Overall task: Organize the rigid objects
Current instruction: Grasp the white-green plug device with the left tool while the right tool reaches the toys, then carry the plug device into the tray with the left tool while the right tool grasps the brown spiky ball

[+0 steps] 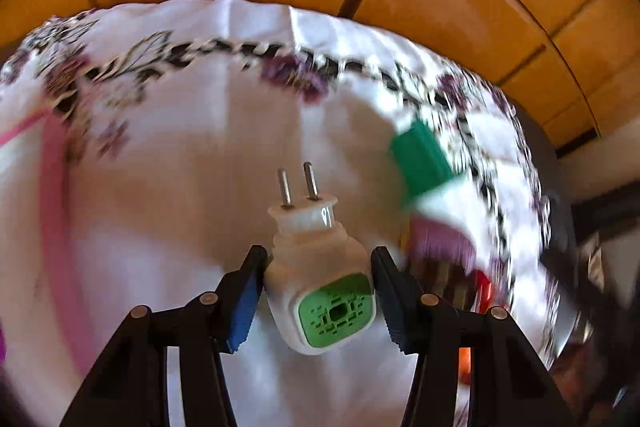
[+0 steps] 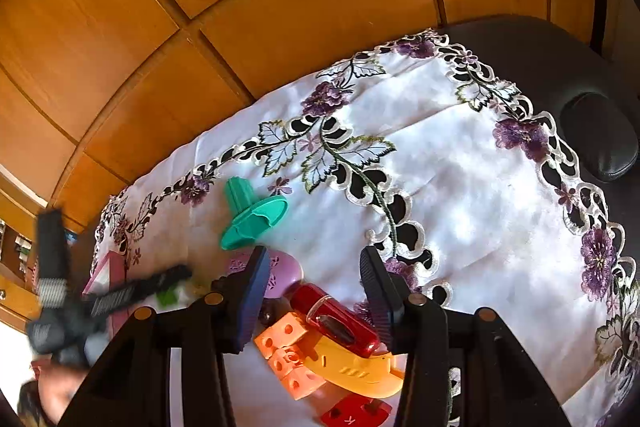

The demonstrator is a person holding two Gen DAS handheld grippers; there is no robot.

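My left gripper [image 1: 319, 273] is shut on a white plug-in device [image 1: 320, 287] with a green face and two metal pins pointing away, held above the white embroidered cloth [image 1: 200, 155]. A blurred green piece [image 1: 420, 155] lies to its right. My right gripper [image 2: 314, 273] is open and empty above a pile of toys: a red toy car [image 2: 336, 319], orange blocks [image 2: 286, 351], a yellow flat piece [image 2: 360, 367], a purple piece [image 2: 280, 271] and a teal funnel-shaped piece [image 2: 252, 213]. The left gripper [image 2: 108, 295] shows blurred at the left of the right wrist view.
A pink-rimmed container [image 1: 52, 207] is at the left; it also shows in the right wrist view [image 2: 106, 275]. A red tile [image 2: 356, 415] lies near the bottom. Wooden panels [image 2: 240, 7] stand behind the table. A dark padded seat [image 2: 600, 135] is on the right.
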